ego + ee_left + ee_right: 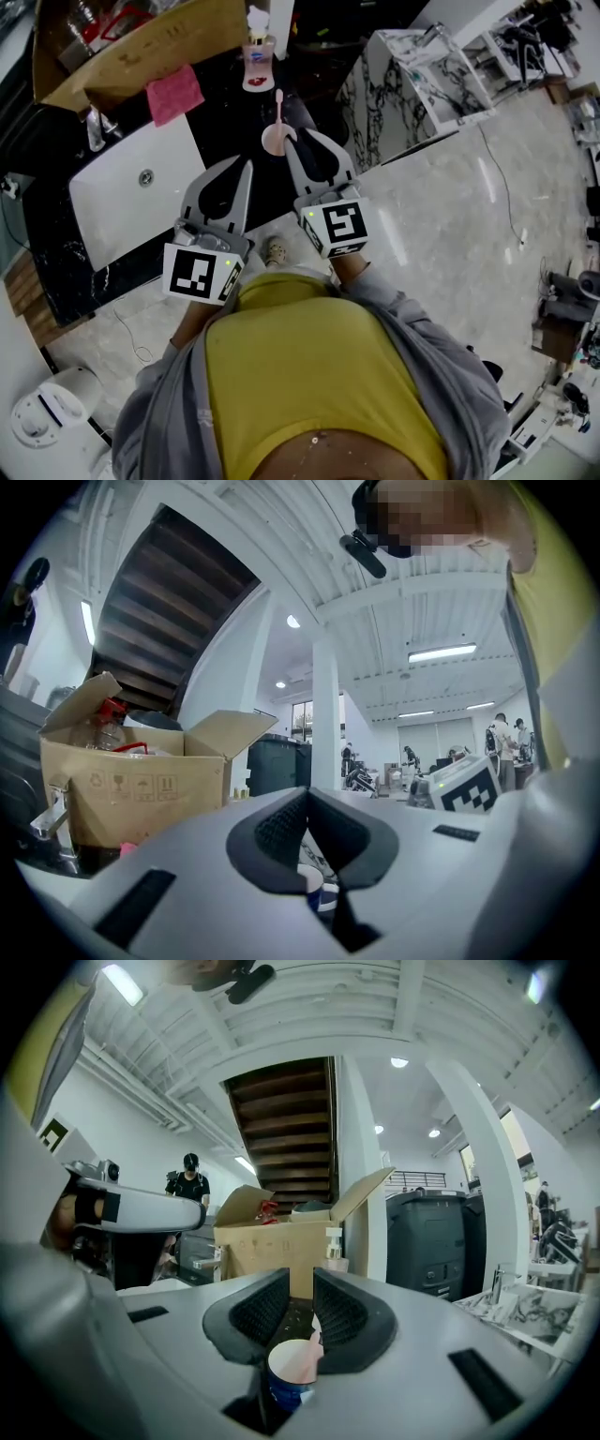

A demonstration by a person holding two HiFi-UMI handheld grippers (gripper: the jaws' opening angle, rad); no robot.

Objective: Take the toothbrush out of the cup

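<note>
Just beyond the right fingers [262, 1312], narrowly parted and empty, a round cup [291, 1365] holds a slim pink toothbrush [279, 105]. Ribbed left fingers [281, 825] are pressed together, empty.

Around the sink [122, 202]
The cup [275, 141], toothbrush [279, 105] in it, stands on the bench [225, 112] right of the sink; box [141, 42] behind it, bottle [257, 61] behind-right.

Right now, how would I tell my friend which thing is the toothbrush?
Find the big white sink in the black counter, then look right, past the pink cloth, to the small round cup in front of the pump bottle with the pink label. The thin pink toothbrush stands in that cup. It is the only long skinny stick poking up there.
</note>
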